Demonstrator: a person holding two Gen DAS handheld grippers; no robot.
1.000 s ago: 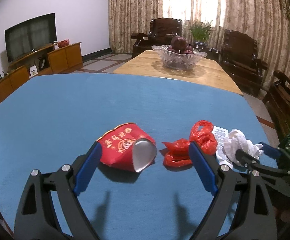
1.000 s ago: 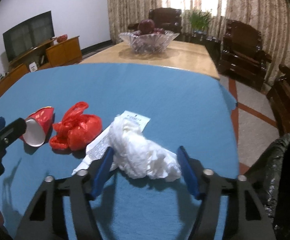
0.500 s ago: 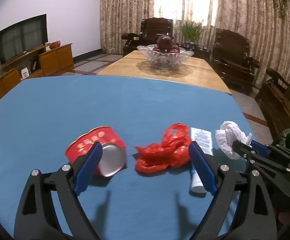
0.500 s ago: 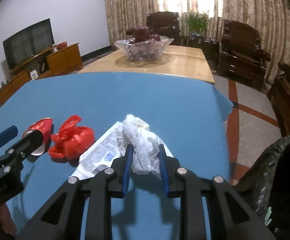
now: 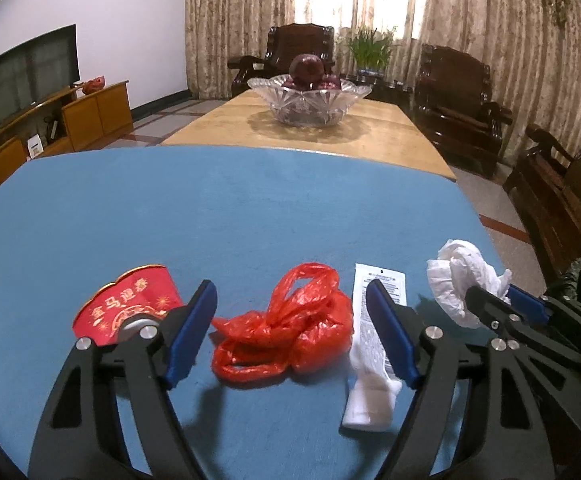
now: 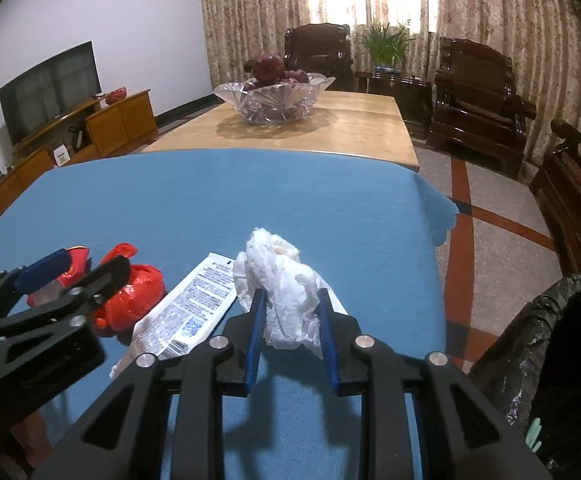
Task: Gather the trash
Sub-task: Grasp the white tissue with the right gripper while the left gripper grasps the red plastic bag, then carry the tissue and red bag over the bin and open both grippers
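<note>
- The right gripper [image 6: 290, 320] squeezed the white tissue [image 6: 282, 280], lifted above the surface [image 6: 290, 184]. A loose pinch could drop it before the trash bag [image 6: 538, 332].
- The left gripper [image 5: 290, 332] was closing around the red bag [image 5: 290, 336], not yet pinching. It could snag the packet [image 5: 374, 320] beside its right finger.

Red paper cup [image 5: 128, 307] half hidden behind left gripper's finger [image 5: 190, 332]; black bin bag [image 6: 546, 360] cut off at the right edge; white packet's [image 6: 194, 308] print unreadable.

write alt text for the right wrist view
The right tool is clamped on a crumpled white tissue above a blue tablecloth. A printed white packet and red plastic bag lie to its left, a black bin bag at right.
</note>
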